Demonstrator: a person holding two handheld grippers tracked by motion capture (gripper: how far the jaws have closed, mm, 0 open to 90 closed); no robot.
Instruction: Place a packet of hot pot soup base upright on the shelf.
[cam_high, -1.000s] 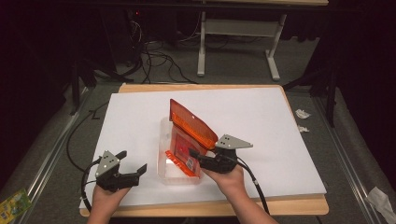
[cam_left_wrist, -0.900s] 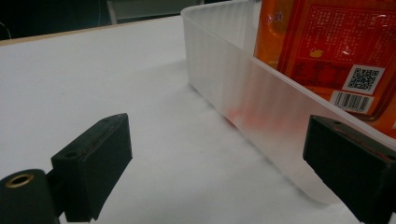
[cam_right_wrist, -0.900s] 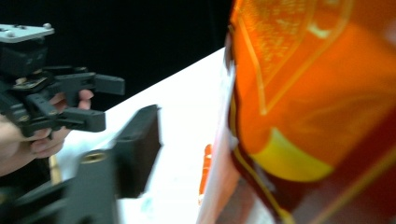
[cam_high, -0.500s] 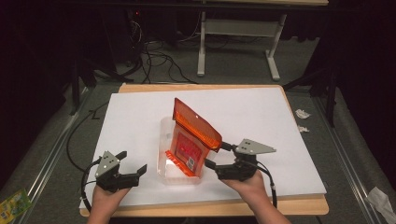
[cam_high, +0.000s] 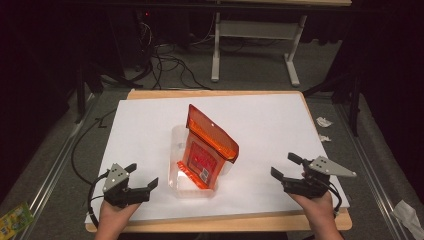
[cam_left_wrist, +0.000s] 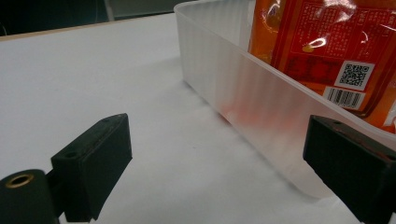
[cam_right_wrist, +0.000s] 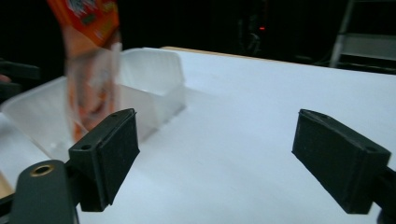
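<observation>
An orange snack packet (cam_high: 206, 150) stands tilted in a clear plastic tub (cam_high: 176, 145) at the middle of the white sheet. My left gripper (cam_high: 142, 175) rests open at the front left, just left of the tub. Its view has the tub's ribbed wall (cam_left_wrist: 243, 98) and the packet (cam_left_wrist: 327, 51) ahead, and nothing between its jaws (cam_left_wrist: 219, 158). My right gripper (cam_high: 284, 165) is at the front right, well clear of the tub. Its jaws have just been opening and stand open (cam_right_wrist: 215, 154) over bare sheet. The tub (cam_right_wrist: 149, 79) and the blurred packet (cam_right_wrist: 91, 56) lie off to its left.
The white sheet (cam_high: 270, 120) covers a wooden table (cam_high: 225, 226) whose front edge runs just before my hands. Crumpled paper scraps (cam_high: 324, 122) lie on the floor at the right, and a green packet (cam_high: 15, 220) at the lower left. Cables and a table frame (cam_high: 250, 30) sit behind.
My right gripper has drawn away to the right from the tub and packet, and its jaws have opened wider. The packet stays leaning in the tub. The left gripper has not moved.
</observation>
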